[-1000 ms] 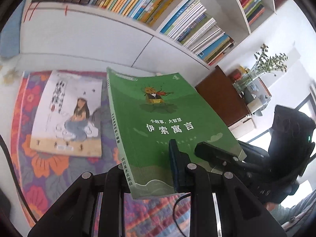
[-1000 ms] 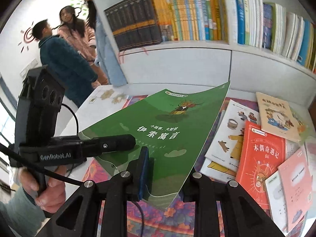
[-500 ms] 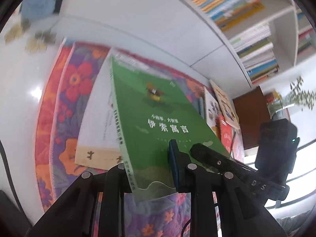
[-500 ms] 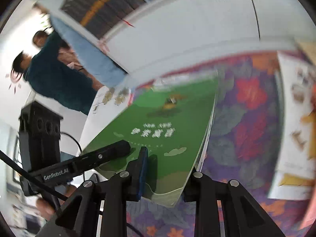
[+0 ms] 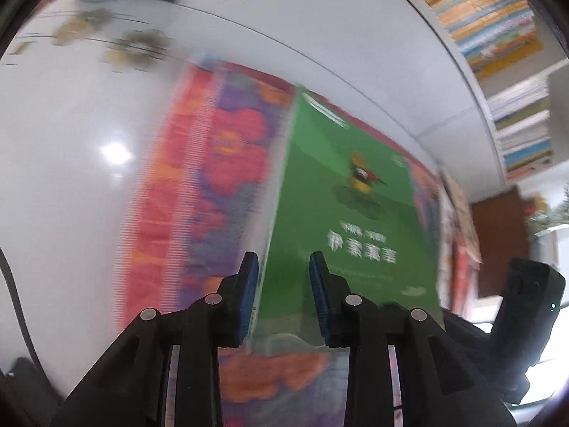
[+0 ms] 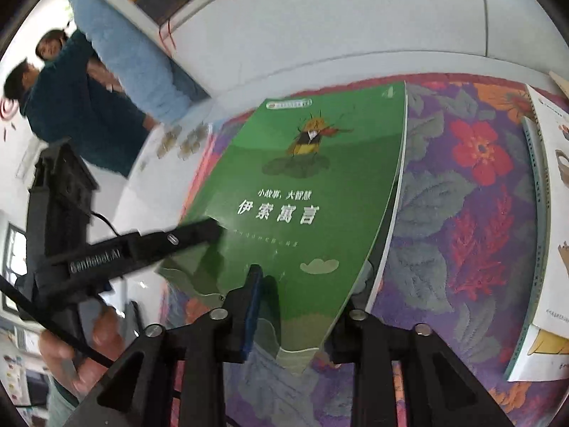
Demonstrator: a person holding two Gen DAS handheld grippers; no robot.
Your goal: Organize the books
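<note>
the left wrist view is motion-blurred; the green book (image 5: 341, 220) has an unreadable title there. in the right wrist view it hides the right pad, and a white book (image 6: 547, 235) is cut off.

We see bright, even daylight in both views. A white glare spot sits on the glossy white tabletop (image 5: 71, 163) left of the green paperback book (image 5: 352, 220), whose cover is motion-smeared in the left wrist view, sharper in the right. Fisheye curvature bends the shelves above it; corners vignette black.
</note>
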